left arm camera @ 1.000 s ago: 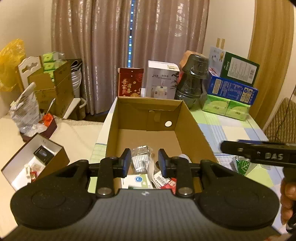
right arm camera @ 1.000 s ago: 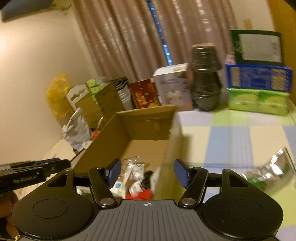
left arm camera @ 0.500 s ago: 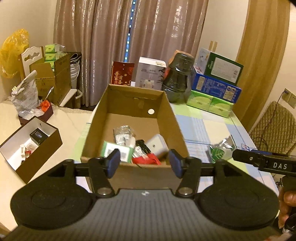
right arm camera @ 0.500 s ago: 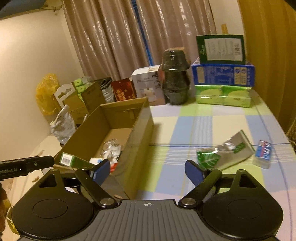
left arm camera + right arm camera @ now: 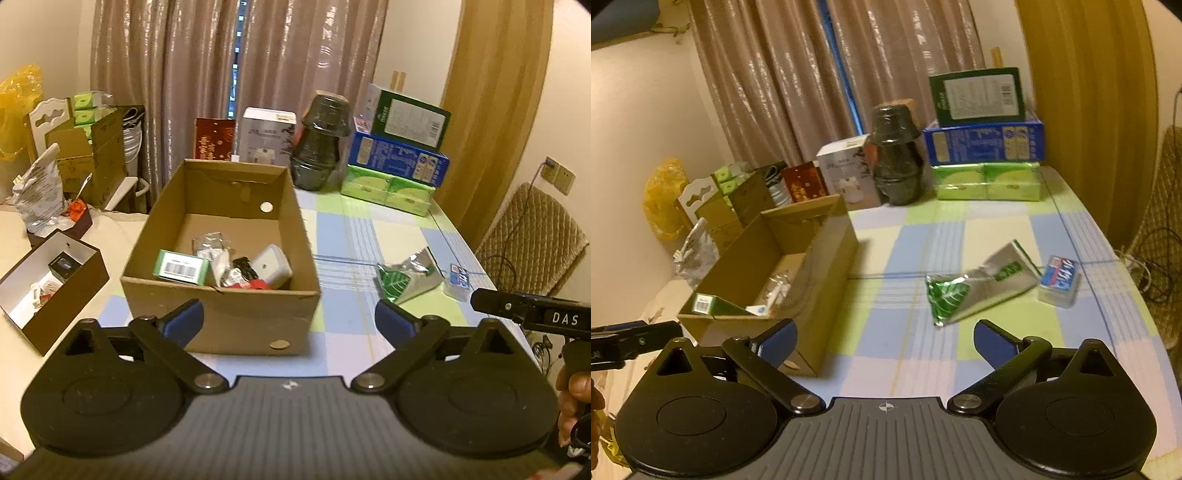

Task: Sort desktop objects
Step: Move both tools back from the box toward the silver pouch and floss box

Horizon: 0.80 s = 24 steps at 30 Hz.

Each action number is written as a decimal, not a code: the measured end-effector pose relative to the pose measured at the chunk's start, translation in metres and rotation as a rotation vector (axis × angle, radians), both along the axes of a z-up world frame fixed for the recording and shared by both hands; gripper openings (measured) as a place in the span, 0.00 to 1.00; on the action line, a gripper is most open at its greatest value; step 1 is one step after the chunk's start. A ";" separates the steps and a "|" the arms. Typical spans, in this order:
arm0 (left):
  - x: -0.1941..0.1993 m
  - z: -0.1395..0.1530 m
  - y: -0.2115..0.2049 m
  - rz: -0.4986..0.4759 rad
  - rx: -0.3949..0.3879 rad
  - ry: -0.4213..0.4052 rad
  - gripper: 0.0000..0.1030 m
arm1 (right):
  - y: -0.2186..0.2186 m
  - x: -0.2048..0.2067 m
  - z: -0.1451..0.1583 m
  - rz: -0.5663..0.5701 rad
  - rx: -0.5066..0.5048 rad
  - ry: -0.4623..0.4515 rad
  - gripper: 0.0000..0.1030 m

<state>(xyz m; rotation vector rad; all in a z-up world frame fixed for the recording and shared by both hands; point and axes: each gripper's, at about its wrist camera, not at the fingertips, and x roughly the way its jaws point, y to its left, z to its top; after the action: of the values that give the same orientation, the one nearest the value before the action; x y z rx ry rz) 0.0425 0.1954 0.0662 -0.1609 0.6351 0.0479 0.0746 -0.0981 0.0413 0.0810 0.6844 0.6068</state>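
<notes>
Left gripper [image 5: 288,317]: its jaws are opening wide. Nothing is between them. It holds nothing.
Right gripper [image 5: 884,338]: its jaws are opening wide too. Nothing is between them.
What is right in front: the cardboard box [image 5: 221,314] sits just past the left gripper. The right wrist view shows the same box [image 5: 816,266] off to the left.
Inside the box: a green carton [image 5: 181,266], a white case [image 5: 272,261] and some small packets lie by the near wall.
Still on the table: a silver and green foil packet [image 5: 975,286] and a small blue and white pack [image 5: 1058,282].
Where they lie: both are on the checked cloth [image 5: 908,236], to the right of the box and well apart from it. The small pack is just beside the foil packet's far end.
Which way from the tool: the foil packet is ahead of the right gripper and a bit to the right. From the left gripper it [image 5: 406,275] is far off to the right.
How the packet lies: its long side runs slanted, from near-left up to far-right.
Nearer hand: the right one, I think.
Next move, my guess: the right gripper goes forward and bites the packet across its thin side.
Watch out: the foil looks slippery and crinkly.
</notes>
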 end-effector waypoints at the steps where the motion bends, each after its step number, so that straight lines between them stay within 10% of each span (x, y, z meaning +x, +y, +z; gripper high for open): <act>1: 0.000 0.000 -0.003 -0.003 0.005 -0.001 0.99 | -0.005 -0.001 -0.001 -0.009 -0.001 0.004 0.98; 24: 0.023 -0.017 -0.093 -0.213 0.005 0.039 0.99 | -0.110 0.001 -0.018 -0.223 0.014 0.062 0.98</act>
<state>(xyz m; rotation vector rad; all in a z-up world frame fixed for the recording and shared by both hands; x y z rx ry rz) 0.0650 0.1023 0.0490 -0.0865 0.6880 -0.1530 0.0752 -0.2081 0.0231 0.1868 0.7199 0.3961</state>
